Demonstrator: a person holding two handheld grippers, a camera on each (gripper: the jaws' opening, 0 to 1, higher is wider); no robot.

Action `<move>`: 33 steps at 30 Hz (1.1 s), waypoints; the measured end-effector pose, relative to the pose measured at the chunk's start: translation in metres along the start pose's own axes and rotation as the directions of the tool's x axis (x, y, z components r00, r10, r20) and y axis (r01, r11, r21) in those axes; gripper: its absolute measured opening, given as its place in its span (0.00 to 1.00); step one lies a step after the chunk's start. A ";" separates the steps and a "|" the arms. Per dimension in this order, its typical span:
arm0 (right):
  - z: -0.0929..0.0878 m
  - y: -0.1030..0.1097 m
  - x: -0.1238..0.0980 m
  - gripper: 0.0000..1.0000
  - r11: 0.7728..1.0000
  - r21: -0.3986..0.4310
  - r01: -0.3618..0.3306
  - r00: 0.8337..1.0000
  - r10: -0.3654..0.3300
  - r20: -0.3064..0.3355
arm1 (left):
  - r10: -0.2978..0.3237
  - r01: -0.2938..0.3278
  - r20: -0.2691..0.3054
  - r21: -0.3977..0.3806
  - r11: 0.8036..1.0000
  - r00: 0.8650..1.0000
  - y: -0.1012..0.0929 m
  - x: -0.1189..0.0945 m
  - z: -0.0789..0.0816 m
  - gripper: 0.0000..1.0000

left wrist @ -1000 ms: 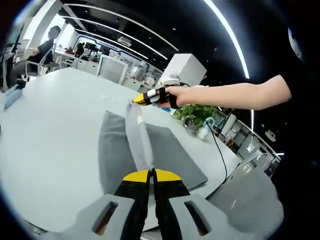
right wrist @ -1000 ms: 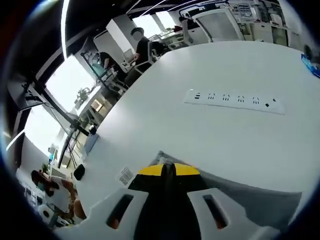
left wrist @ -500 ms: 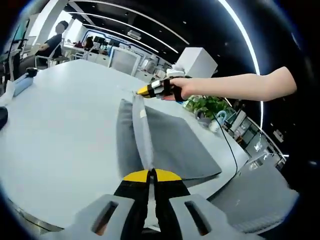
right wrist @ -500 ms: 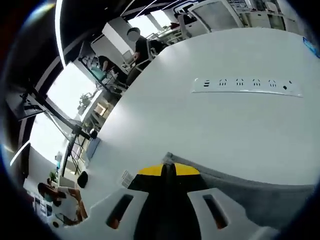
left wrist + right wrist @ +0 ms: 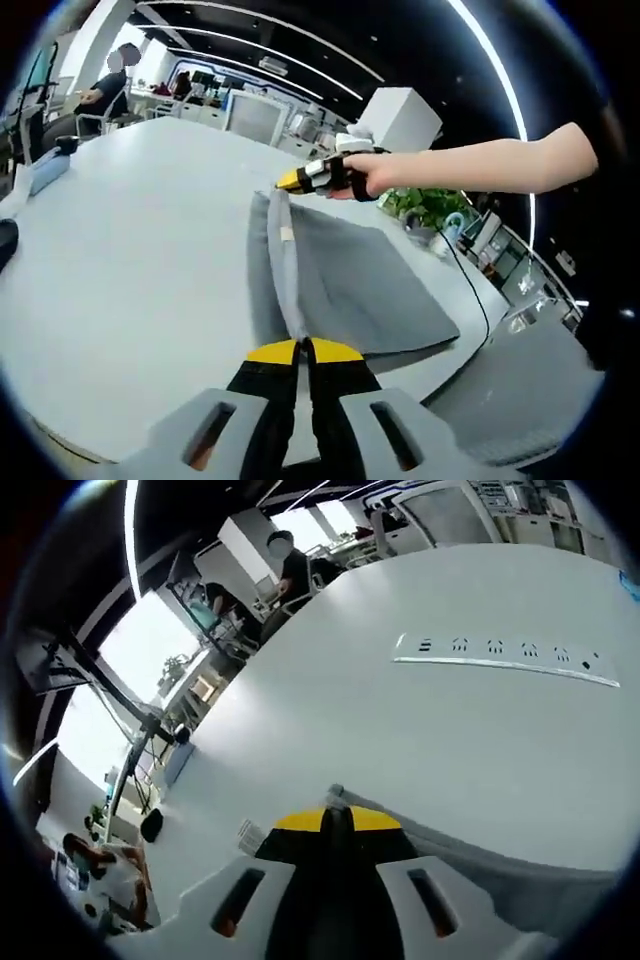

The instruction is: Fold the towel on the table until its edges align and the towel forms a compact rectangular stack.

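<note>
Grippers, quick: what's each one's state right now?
Left gripper: shut on the towel edge.
Right gripper: shut on the towel's far corner.

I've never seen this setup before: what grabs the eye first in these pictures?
A grey cloth towel on the pale table, one edge lifted into a ridge between the two yellow-tipped hand-held grippers: the left at the near end, the right at the far end. Beyond, a white power strip.
</note>
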State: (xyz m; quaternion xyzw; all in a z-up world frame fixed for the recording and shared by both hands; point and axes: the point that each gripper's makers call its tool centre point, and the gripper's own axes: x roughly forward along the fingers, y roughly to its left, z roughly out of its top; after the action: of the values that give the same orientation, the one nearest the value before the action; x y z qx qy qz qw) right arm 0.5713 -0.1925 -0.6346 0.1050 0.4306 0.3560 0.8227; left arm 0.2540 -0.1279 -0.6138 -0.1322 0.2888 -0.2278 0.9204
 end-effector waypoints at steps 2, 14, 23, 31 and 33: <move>-0.002 -0.001 0.001 0.06 1.000 -0.016 0.002 1.000 -0.002 0.002 | 0.000 0.002 -0.027 0.067 0.998 1.000 -0.002 0.002 -0.002 0.04; 0.008 0.004 -0.016 0.13 0.966 -0.257 0.022 0.997 -0.003 0.075 | 0.030 -0.031 0.014 0.070 0.997 0.999 -0.003 0.007 0.011 0.22; 0.003 -0.029 -0.069 0.05 0.937 -0.340 0.079 0.996 -0.061 0.064 | -0.025 0.022 0.021 0.130 0.991 0.999 -0.023 0.019 0.020 0.20; -0.009 -0.067 -0.121 0.00 0.936 -0.322 0.141 0.989 -0.121 0.083 | -0.098 0.095 0.004 0.236 0.967 0.995 -0.052 0.028 0.044 0.15; -0.012 -0.077 -0.134 0.00 0.932 -0.319 0.170 0.985 -0.147 0.095 | -0.114 0.112 -0.011 0.280 0.953 0.993 -0.059 0.030 0.048 0.14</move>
State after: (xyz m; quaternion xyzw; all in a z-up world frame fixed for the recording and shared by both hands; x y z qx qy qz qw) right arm 0.5500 -0.3405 -0.5937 -0.0551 0.3442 0.3508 0.8691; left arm 0.2841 -0.1875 -0.5671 -0.0175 0.2431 -0.3182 0.9161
